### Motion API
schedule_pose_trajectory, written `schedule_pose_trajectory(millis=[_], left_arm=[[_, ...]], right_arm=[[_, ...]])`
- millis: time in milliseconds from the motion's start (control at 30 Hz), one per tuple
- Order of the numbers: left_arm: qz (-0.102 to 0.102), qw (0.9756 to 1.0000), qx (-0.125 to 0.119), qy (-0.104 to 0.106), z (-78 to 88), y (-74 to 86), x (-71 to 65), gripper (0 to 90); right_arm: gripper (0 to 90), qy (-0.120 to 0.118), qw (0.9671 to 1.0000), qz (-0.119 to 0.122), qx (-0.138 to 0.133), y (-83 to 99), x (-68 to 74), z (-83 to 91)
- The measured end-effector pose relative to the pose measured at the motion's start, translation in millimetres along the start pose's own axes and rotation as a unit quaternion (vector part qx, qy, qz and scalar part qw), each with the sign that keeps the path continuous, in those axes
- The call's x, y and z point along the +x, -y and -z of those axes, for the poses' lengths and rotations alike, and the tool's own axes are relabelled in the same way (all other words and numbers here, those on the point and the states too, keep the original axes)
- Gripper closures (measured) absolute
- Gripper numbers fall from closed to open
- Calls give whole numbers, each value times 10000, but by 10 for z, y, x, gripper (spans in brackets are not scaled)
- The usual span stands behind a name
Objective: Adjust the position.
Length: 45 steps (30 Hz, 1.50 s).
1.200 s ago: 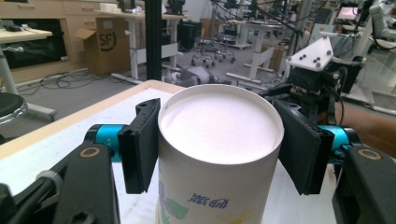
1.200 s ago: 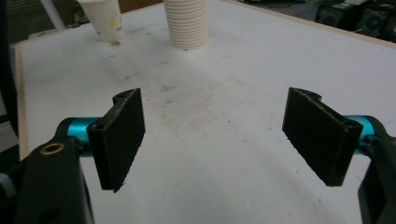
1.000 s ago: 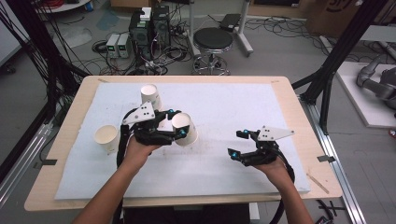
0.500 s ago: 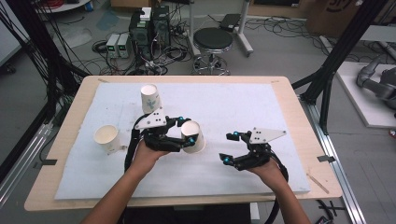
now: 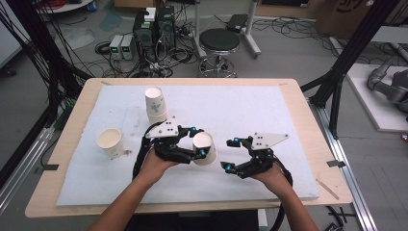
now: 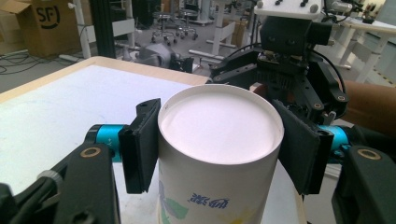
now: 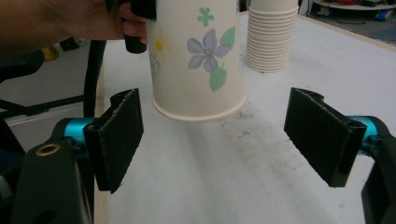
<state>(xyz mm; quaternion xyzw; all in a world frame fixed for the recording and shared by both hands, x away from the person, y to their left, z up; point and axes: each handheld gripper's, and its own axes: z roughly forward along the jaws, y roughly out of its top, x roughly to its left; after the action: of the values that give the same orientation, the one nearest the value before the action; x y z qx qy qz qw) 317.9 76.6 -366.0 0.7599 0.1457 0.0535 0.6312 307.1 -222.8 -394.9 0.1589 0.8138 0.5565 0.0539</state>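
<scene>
1 held cup (image 5: 204, 148), 1 stack (image 5: 156, 105), 1 loose cup (image 5: 110, 143).

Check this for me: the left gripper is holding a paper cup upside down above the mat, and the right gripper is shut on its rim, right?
Not quite. The right gripper is open: in the right gripper view its jaws stand wide apart, below the paper cup and clear of it. The left gripper does hold it upside down above the mat.
</scene>
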Motion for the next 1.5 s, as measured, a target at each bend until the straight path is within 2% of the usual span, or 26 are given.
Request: schedule_pose_trajectory(millis=[167,467,1000,1233,1300,1500], left_arm=[[-13,10000,31,35,-21,1,-13,360],[-47,9995,108,280,-112,12,-78,361],[19,9985,59,550,-185,18,-125,361],[27,9981,13,608,-188,16,-133,362],[33,9981,14,617,-186,18,-131,362],[33,9980,17,625,-163,33,-127,362]], right_arm=[[203,-46,10000,34,13,-6,3,-43],[203,-251,9996,86,98,-21,30,-114],[207,-538,9983,152,177,-43,65,-253],[219,-621,9978,149,188,-37,62,-281],[265,-716,9971,177,193,-36,64,-285],[282,-728,9969,205,196,-30,68,-297]])
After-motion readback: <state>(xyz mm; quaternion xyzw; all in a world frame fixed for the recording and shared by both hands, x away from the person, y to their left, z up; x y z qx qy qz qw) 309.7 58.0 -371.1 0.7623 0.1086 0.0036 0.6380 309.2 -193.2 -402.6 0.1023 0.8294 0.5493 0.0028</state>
